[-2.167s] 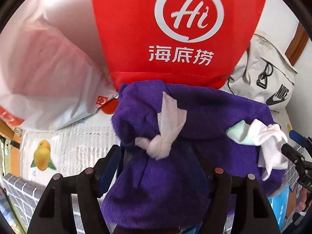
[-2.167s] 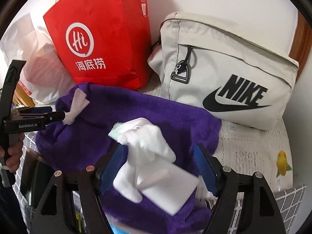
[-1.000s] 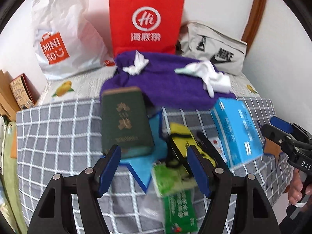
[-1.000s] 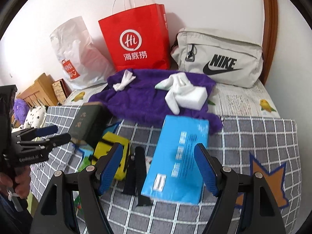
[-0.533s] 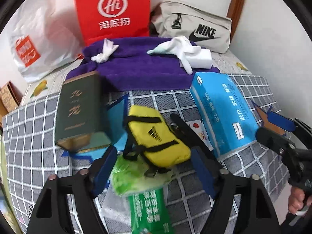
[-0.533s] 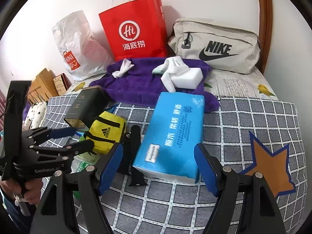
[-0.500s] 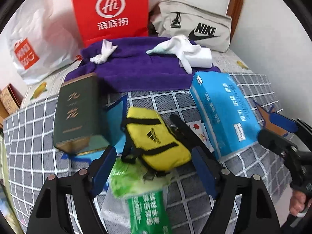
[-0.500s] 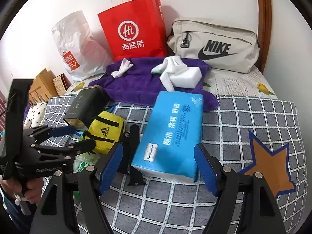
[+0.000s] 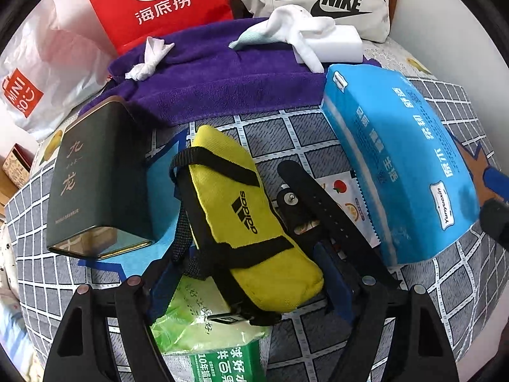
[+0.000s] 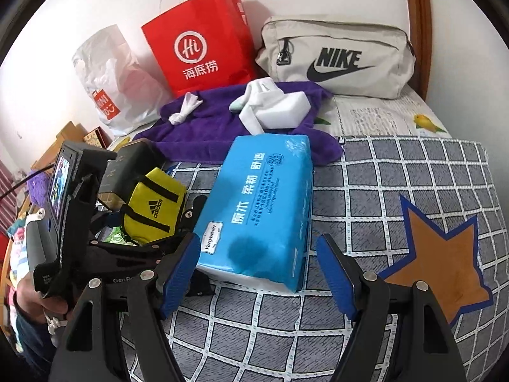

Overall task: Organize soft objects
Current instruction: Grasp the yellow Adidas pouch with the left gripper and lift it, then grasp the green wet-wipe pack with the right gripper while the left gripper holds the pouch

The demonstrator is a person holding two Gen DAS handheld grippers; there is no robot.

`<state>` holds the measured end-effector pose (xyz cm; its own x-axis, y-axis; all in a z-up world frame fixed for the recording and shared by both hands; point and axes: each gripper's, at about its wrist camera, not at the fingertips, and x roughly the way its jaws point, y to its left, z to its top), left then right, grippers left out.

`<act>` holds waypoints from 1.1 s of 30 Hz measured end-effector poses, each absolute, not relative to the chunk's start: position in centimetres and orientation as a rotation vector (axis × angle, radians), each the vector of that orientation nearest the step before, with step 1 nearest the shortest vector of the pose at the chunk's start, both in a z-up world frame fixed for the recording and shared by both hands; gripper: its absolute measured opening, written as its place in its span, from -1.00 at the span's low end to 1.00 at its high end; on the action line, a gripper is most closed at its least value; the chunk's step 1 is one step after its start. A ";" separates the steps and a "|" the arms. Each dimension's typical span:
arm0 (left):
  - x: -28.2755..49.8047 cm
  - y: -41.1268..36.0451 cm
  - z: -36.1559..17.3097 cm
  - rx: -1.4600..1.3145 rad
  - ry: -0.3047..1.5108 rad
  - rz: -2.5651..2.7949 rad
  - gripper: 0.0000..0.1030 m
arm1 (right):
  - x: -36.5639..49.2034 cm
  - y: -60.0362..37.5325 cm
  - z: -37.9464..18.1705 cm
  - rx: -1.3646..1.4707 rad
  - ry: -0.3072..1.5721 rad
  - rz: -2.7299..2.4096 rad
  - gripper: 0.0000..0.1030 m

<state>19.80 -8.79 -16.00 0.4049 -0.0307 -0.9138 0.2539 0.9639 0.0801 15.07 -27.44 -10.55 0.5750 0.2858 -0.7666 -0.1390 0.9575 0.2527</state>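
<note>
Left wrist view: the left claw point(image 9: 251, 286) is spread, pads not pressing, with the near end of the yellow pouch point(image 9: 241, 219) between them. The pouch is soft, black-strapped, lying on the checked bed cover point(image 9: 38, 273) atop a green packet point(image 9: 203, 324). A dark tin point(image 9: 92, 178) lies just left; a blue tissue pack point(image 9: 397, 159) right.

Right wrist view: the right claw point(image 10: 257, 277) is spread, empty, with the tissue pack point(image 10: 264, 203) just ahead. On the purple towel point(image 10: 206, 130) lie a white sock point(image 10: 257, 102) and sponge point(image 10: 286, 108). A red bag point(image 10: 203, 38) and beige bag point(image 10: 337, 54) stand behind; their contents cannot be seen.
</note>
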 end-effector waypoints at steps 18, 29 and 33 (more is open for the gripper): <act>16.6 -5.6 -11.7 0.074 1.017 -0.356 -0.19 | 14.4 -25.1 -10.2 0.128 0.935 0.274 0.45; 14.3 -2.2 -10.2 0.033 0.949 -0.318 -0.19 | 12.9 -21.9 -10.2 0.073 0.946 0.333 0.46; 13.4 -0.7 -10.0 -0.001 0.934 -0.314 -0.19 | 12.4 -20.7 -10.9 0.047 0.963 0.346 0.45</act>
<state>13.43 -0.69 -10.01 0.5522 -0.2666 -0.7899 0.2654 0.9544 -0.1366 12.38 -20.74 -10.89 0.5205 0.3097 -0.7957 -0.2679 0.9441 0.1922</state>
